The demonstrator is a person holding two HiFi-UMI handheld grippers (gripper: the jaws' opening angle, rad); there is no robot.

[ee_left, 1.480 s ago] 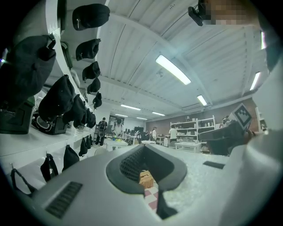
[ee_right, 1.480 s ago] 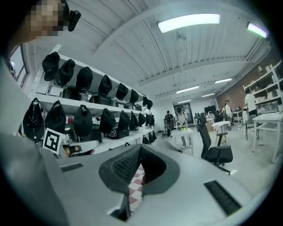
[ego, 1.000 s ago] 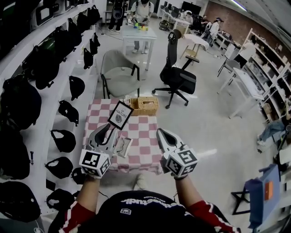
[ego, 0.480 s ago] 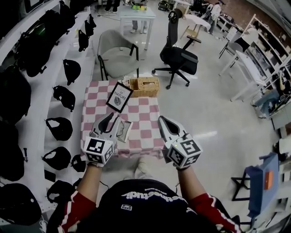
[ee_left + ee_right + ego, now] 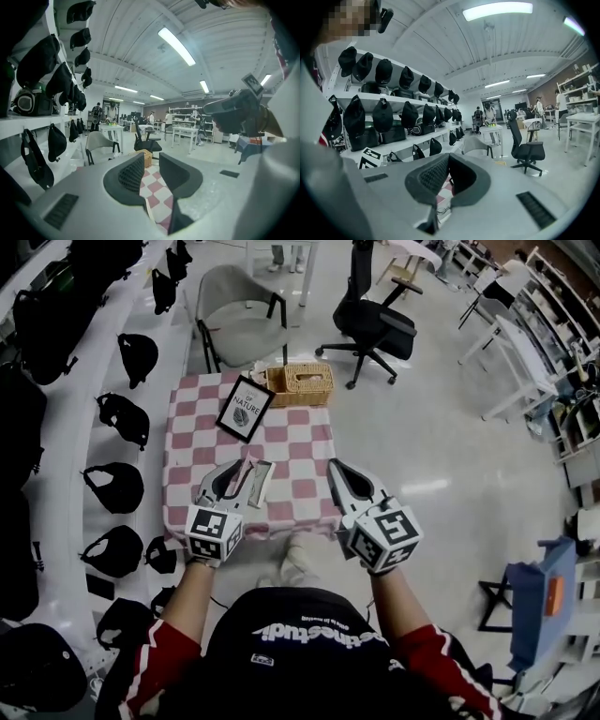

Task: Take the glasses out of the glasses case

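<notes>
Nearness favours the left gripper (image 5: 226, 475): the glasses case (image 5: 256, 482) lies on the checked cloth (image 5: 305, 442) on the person's side of the picture frame (image 5: 240, 409), almost straight below the frame in the head view, and the left gripper's tips sit just beside the case, on its left. The case's long axis runs roughly from the frame toward the person, leaning a little, so it lies nearly parallel to that gripper, not across its mouth. In the left gripper view the jaws stand a narrow way apart with only cloth showing in the gap, so it holds nothing. The right gripper (image 5: 337, 472) is farther from the frame's line, well apart from the case on its other side; its own view shows its jaws met at the tips (image 5: 448, 161) and empty. Whether the lid is up, and the glasses themselves, are too small to make out. By my reading the left gripper needs only a short sideways shift toward the case.
</notes>
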